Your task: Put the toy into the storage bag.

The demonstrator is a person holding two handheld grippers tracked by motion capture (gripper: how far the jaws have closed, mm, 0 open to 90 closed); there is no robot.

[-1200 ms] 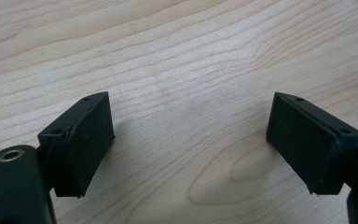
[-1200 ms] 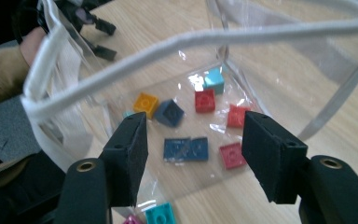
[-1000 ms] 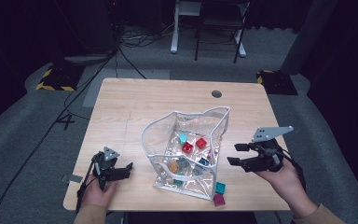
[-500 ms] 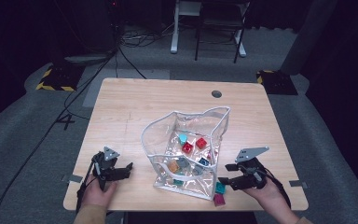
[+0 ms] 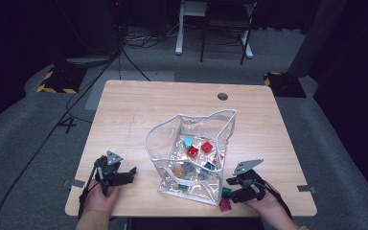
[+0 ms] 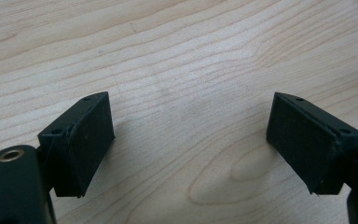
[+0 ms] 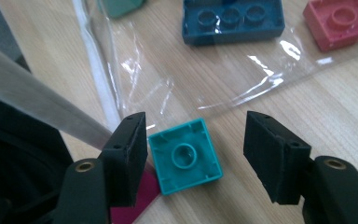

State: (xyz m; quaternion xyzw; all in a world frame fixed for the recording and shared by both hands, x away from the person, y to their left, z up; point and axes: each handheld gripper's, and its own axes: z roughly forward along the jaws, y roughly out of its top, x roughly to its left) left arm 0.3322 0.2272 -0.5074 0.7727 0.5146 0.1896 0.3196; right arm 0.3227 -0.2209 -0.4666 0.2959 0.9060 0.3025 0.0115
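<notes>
A small teal brick lies hollow side up on the table, just outside the near right corner of a clear plastic bag. My right gripper is low over it with a jaw on each side. The left jaw is close to the brick and a gap shows at the right jaw, so the gripper is open. In the high view the right gripper sits at the bag's front corner. A magenta brick lies partly under the left jaw. My left gripper rests open over bare wood, nothing between its jaws.
Inside the bag lie several coloured bricks, among them a dark blue one and a red one. The table's near edge is close behind both grippers. The left gripper is at the near left corner. A round hole marks the far side.
The right gripper has come down and moved left toward the bag's near corner, settling around the teal brick. The left gripper has stayed where it was.
</notes>
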